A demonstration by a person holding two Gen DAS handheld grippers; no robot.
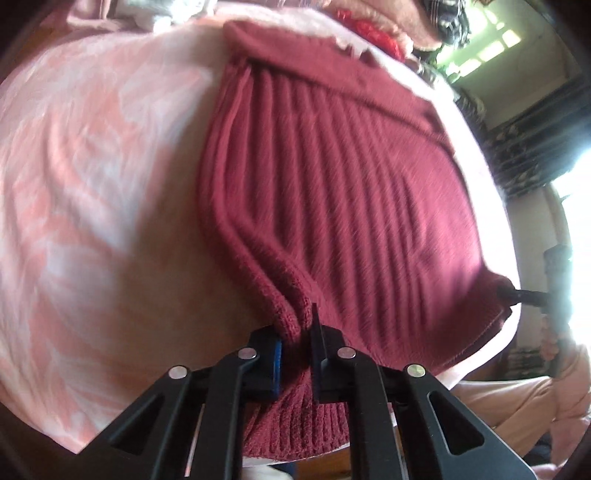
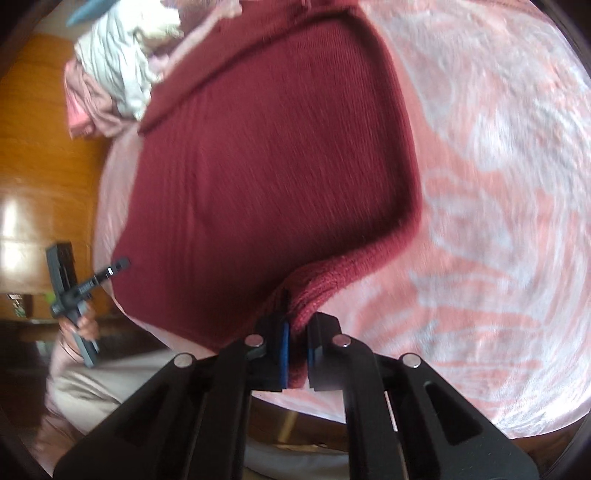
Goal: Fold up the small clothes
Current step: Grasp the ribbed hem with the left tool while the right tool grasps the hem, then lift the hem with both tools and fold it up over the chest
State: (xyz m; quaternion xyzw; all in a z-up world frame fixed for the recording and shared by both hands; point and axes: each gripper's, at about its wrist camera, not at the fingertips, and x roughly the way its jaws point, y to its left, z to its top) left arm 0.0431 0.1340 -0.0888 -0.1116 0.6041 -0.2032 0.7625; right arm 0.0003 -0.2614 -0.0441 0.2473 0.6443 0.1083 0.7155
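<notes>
A dark red ribbed knit garment (image 1: 332,177) lies spread on a pink patterned bedsheet (image 1: 92,184). My left gripper (image 1: 297,332) is shut on the garment's near hem corner, with cloth bunched between its fingers. In the right wrist view the same garment (image 2: 266,166) fills the middle, and my right gripper (image 2: 297,332) is shut on the other near hem corner. The left gripper also shows in the right wrist view (image 2: 110,271) at the garment's left corner. The right gripper shows at the right edge of the left wrist view (image 1: 517,293).
A heap of other clothes (image 2: 110,74) lies at the far edge of the bed. A red item (image 1: 373,31) lies beyond the garment. A wooden surface (image 2: 40,147) stands left of the bed. A window (image 1: 491,48) is at the far right.
</notes>
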